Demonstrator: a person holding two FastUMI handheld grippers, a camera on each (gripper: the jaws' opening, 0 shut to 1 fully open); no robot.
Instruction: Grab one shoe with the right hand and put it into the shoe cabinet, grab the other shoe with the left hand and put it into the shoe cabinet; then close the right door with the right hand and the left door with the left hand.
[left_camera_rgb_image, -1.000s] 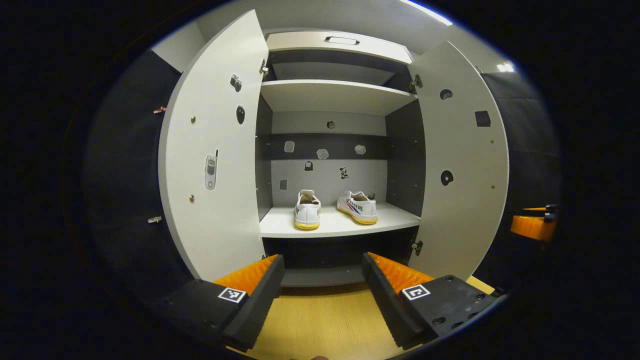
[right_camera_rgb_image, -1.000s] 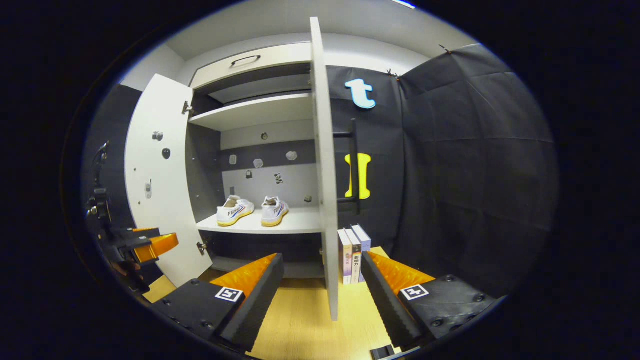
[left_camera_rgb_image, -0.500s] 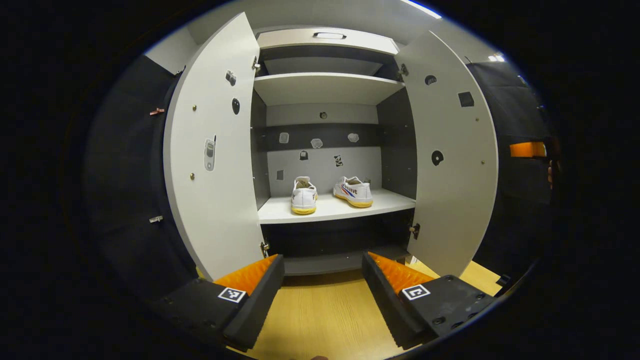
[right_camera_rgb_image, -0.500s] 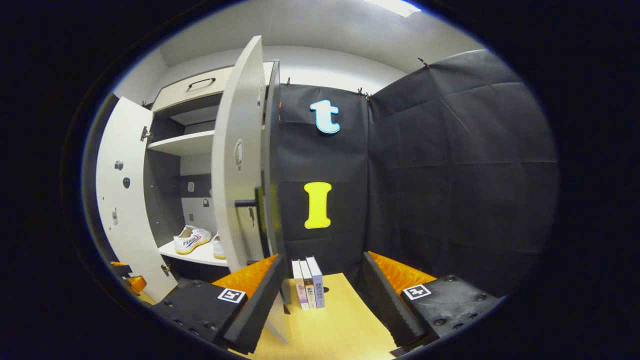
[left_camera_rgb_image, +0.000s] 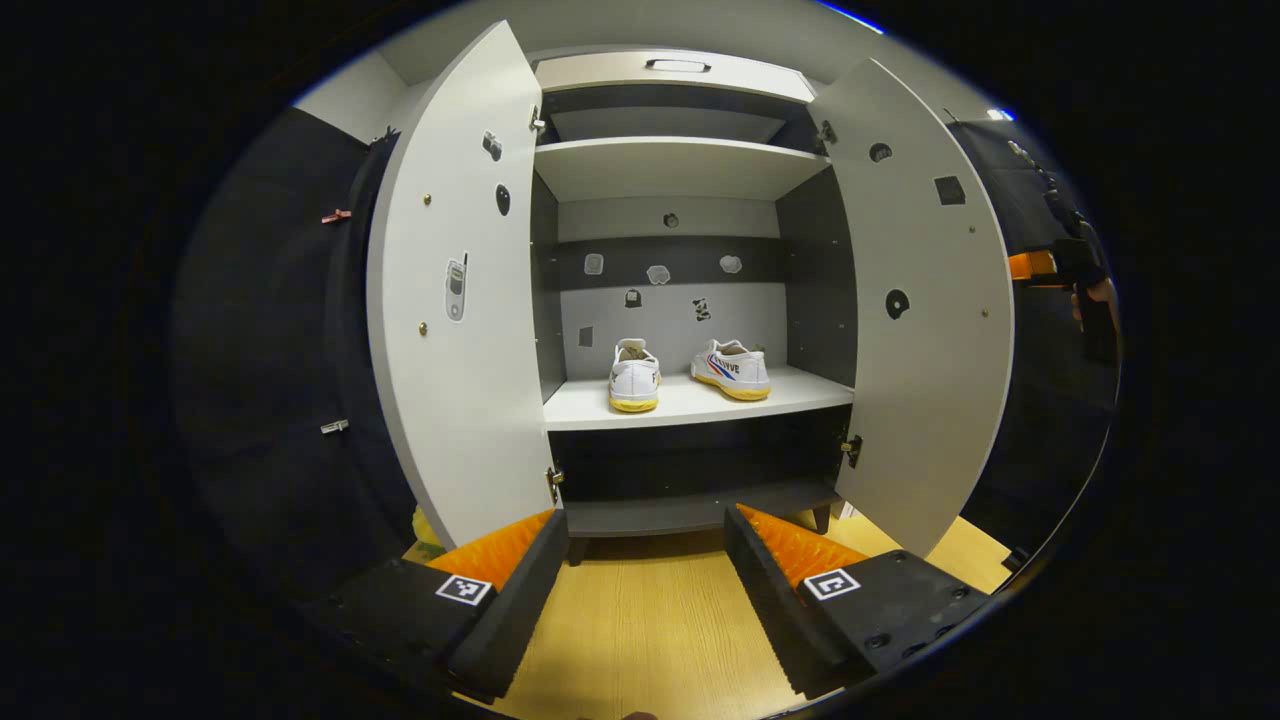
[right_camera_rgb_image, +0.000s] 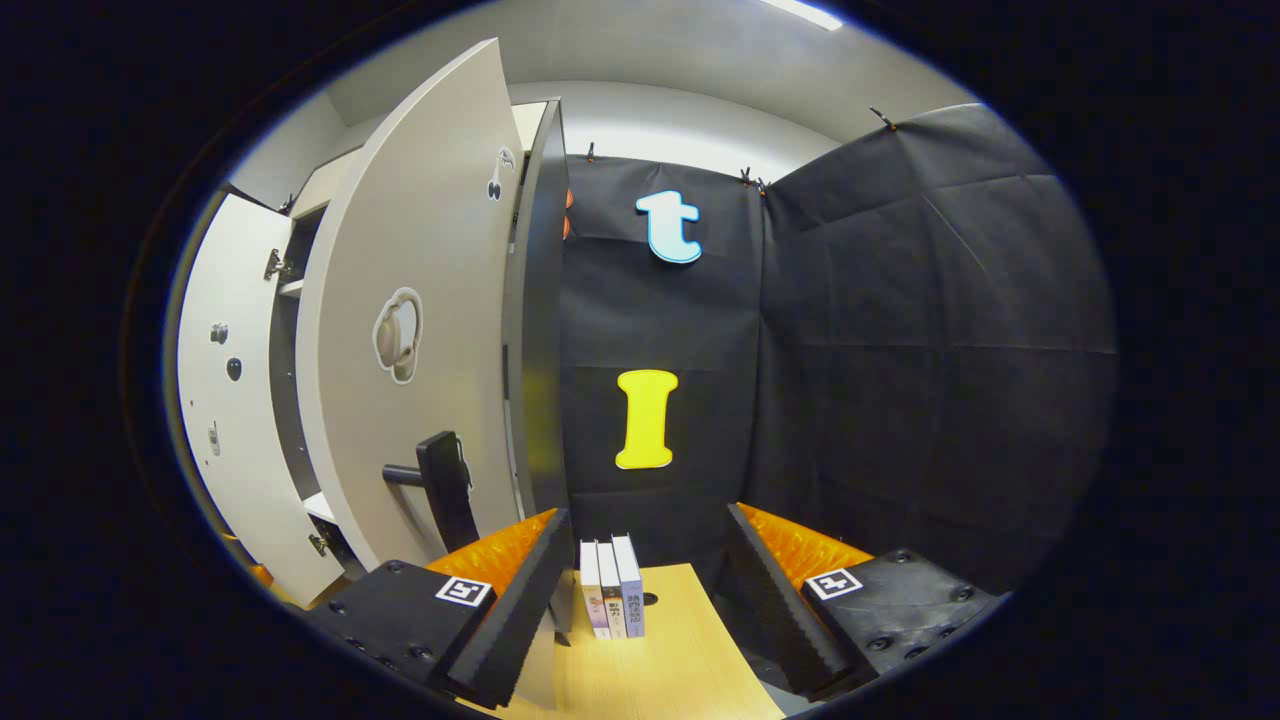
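Note:
Two white shoes with yellow soles, one (left_camera_rgb_image: 635, 376) and the other (left_camera_rgb_image: 733, 369), stand side by side on the cabinet's middle shelf (left_camera_rgb_image: 700, 400). Both doors stand wide open: the left door (left_camera_rgb_image: 460, 300) and the right door (left_camera_rgb_image: 925, 300). My left gripper (left_camera_rgb_image: 645, 590) is open and empty, low in front of the cabinet. My right gripper (right_camera_rgb_image: 645, 590) is open and empty behind the right door's outer face (right_camera_rgb_image: 410, 330), close to its black handle (right_camera_rgb_image: 440, 485). In the left gripper view the right gripper (left_camera_rgb_image: 1050, 268) shows past the right door's edge, held by a hand.
Three books (right_camera_rgb_image: 612, 588) stand upright on the wooden floor (right_camera_rgb_image: 650, 670) just right of the right door. Black cloth walls close in the booth on the right. An upper shelf (left_camera_rgb_image: 680, 165) and a top drawer (left_camera_rgb_image: 675, 72) sit above the shoes.
The right gripper has swung round the right door's edge to its outer face; the handle now lies near it. The left gripper shifted slightly, and the cabinet sits a bit higher in its view.

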